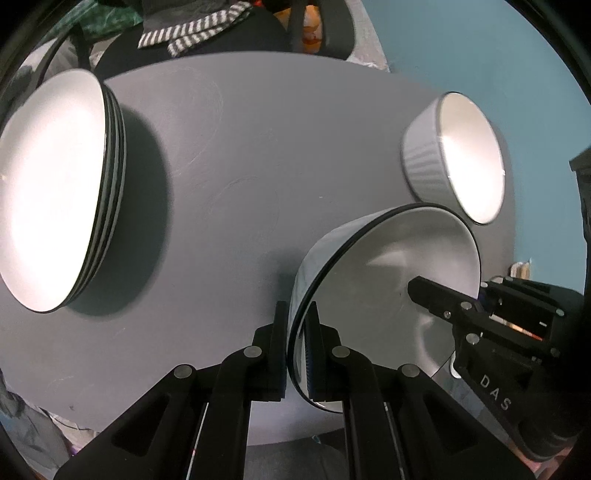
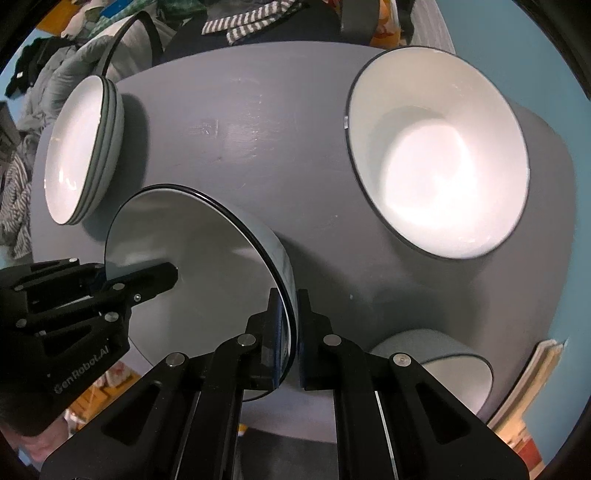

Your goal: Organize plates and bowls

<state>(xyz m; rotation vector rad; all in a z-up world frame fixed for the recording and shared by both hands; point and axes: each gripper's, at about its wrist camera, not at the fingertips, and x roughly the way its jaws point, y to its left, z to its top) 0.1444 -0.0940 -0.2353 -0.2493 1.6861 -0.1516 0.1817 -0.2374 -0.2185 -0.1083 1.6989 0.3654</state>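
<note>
A white plate (image 1: 388, 280) (image 2: 192, 258) with a black rim hangs tilted just above the grey round table (image 1: 240, 147) (image 2: 277, 129). My left gripper (image 1: 298, 310) (image 2: 122, 269) is shut on one edge of its rim. My right gripper (image 2: 289, 299) (image 1: 450, 288) is shut on the opposite edge. A stack of matching plates (image 1: 55, 192) (image 2: 81, 147) sits at the table's left. A white ribbed bowl (image 1: 454, 158) stands at the right in the left wrist view. A big white bowl (image 2: 439, 162) with a dark rim fills the right wrist view's right side.
A pale bowl (image 2: 432, 354) sits near the table's right edge. A dark chair with a striped cloth (image 1: 192, 33) (image 2: 251, 22) stands behind the table. Clothes (image 2: 44, 85) pile up at the far left. Books (image 2: 535, 387) lie on the blue floor.
</note>
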